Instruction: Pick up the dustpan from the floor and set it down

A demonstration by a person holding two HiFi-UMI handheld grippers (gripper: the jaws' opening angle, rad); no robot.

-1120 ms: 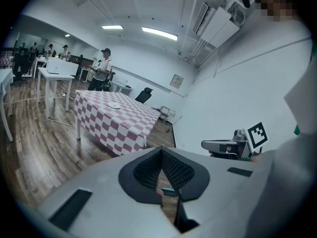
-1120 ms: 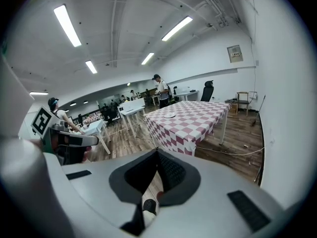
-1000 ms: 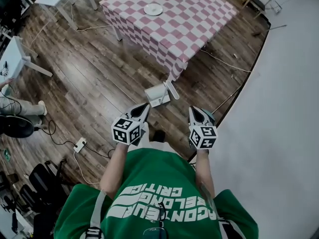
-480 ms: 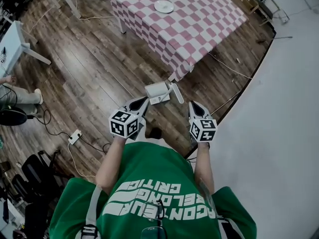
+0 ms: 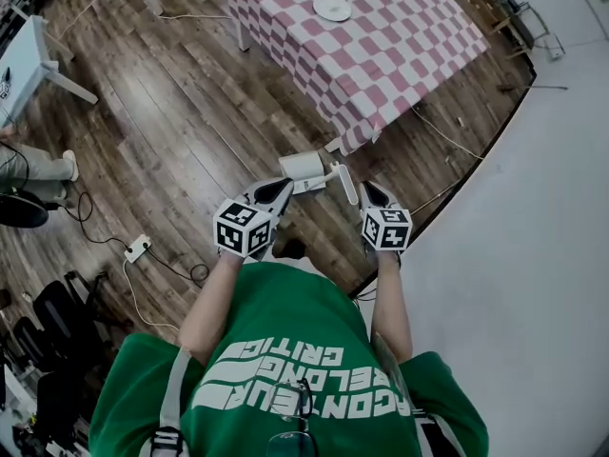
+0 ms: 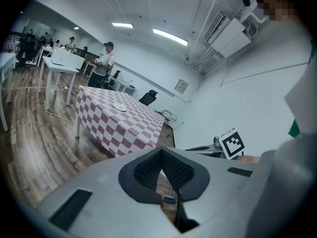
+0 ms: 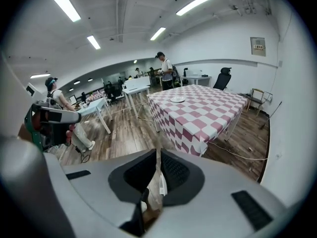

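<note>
The white dustpan (image 5: 303,167) lies on the wooden floor by the corner of the checked table, its long handle (image 5: 344,181) pointing toward me. My left gripper (image 5: 282,187) hovers just short of the pan's near edge, jaws together and empty (image 6: 161,152). My right gripper (image 5: 366,188) is a little right of the handle's end, also shut and holding nothing (image 7: 158,152). In the right gripper view, the white handle (image 7: 161,182) shows on the floor below the jaws' slit. Neither gripper touches the dustpan.
A table with a pink-and-white checked cloth (image 5: 381,55) and a white plate (image 5: 332,8) stands just beyond the dustpan. A cable and power strip (image 5: 138,248) lie at the left. White flooring (image 5: 533,255) begins at the right. A person's legs (image 5: 33,165) are at the far left.
Both grippers have come forward toward the dustpan, which now lies right at their tips. The right gripper has dipped lower. Both stayed shut.
</note>
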